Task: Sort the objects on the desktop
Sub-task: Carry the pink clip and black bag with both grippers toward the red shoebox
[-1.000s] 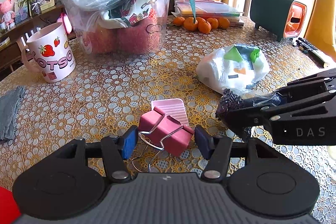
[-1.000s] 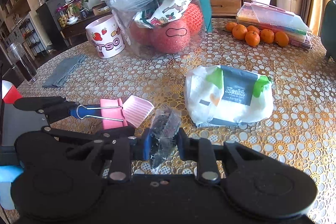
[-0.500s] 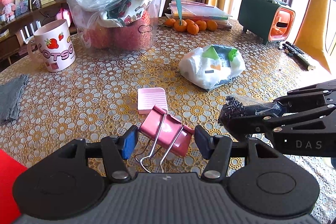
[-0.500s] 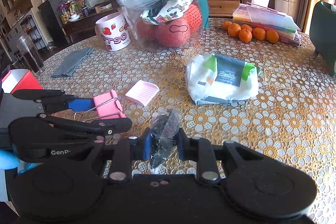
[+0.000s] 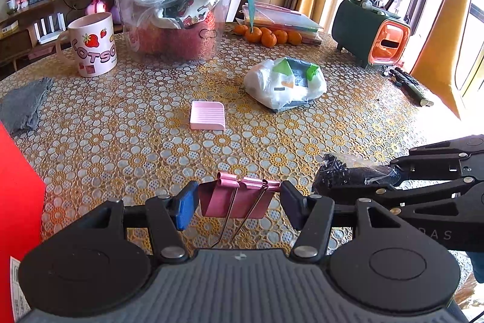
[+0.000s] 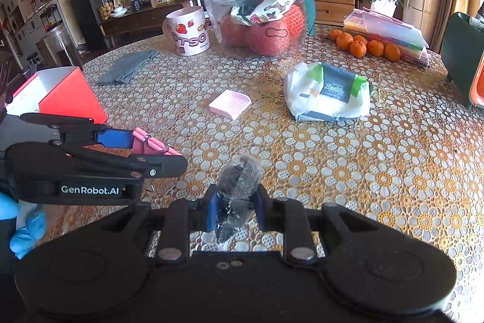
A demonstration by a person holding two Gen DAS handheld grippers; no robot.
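Left gripper (image 5: 237, 203) is clamped on a pink metal binder clip (image 5: 239, 197), held clear above the floral-patterned table (image 5: 121, 123). Right gripper (image 6: 235, 212) pinches a small clear plastic bag of black pieces (image 6: 237, 186), near edge. A pink ribbed plastic tray (image 5: 208, 115) lies farther out, centre; a red box (image 6: 65, 94) sits at the left.

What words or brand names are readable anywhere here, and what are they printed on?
"GenRobot.AI": side of the left gripper.
"LOTSO": pink strawberry mug; only "OTSO" shows from the right wrist.
"Health": dark label on the white tissue pack; the smaller line beneath is too blurred.
"DAS": partly hidden lettering on the right gripper.
White sticker on the red box: too small.
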